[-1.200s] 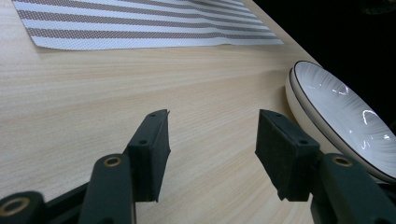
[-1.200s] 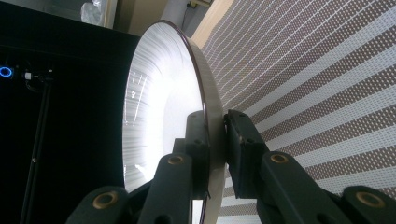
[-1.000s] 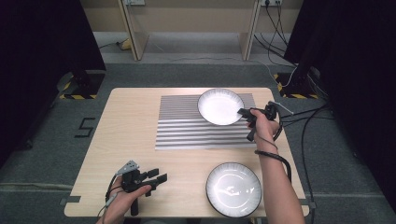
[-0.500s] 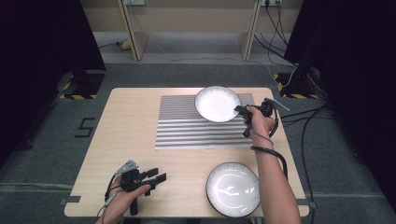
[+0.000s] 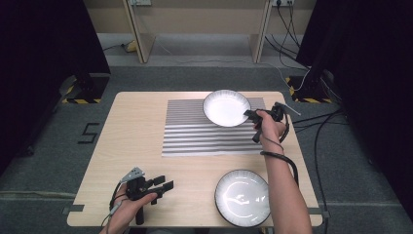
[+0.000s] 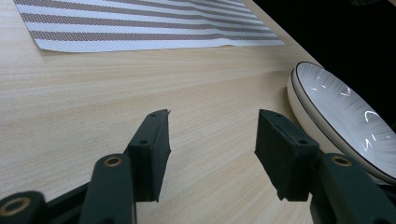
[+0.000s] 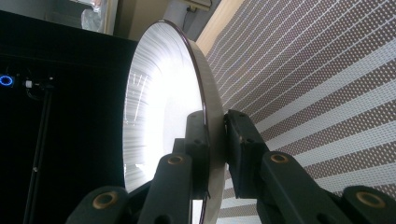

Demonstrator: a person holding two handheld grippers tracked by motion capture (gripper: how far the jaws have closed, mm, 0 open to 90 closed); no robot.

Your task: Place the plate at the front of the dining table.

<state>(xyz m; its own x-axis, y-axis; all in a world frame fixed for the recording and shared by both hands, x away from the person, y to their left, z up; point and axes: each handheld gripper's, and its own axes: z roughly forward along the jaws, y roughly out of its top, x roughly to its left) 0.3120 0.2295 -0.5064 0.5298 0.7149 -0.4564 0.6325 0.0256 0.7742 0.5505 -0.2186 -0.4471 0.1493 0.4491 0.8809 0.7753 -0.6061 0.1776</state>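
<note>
A white ribbed bowl (image 5: 225,107) sits over the far right part of the striped placemat (image 5: 195,139). My right gripper (image 5: 248,115) is shut on its near right rim. In the right gripper view the two pads (image 7: 215,140) pinch the bowl's wall (image 7: 163,93), one inside and one outside, with the placemat (image 7: 317,93) behind. A second white bowl (image 5: 242,197) with a dark rim rests on the table's front right. My left gripper (image 5: 165,184) lies low at the front left, open with nothing in it. Its jaws (image 6: 212,149) point toward that second bowl (image 6: 341,121).
The wooden table (image 5: 131,131) has bare wood to the left of the placemat and along the front. Cables trail off the right side of the table. Dark stands and a wooden frame stand on the floor beyond the far edge.
My right gripper has shifted the held bowl slightly left and away across the placemat. The left gripper has stayed where it was.
</note>
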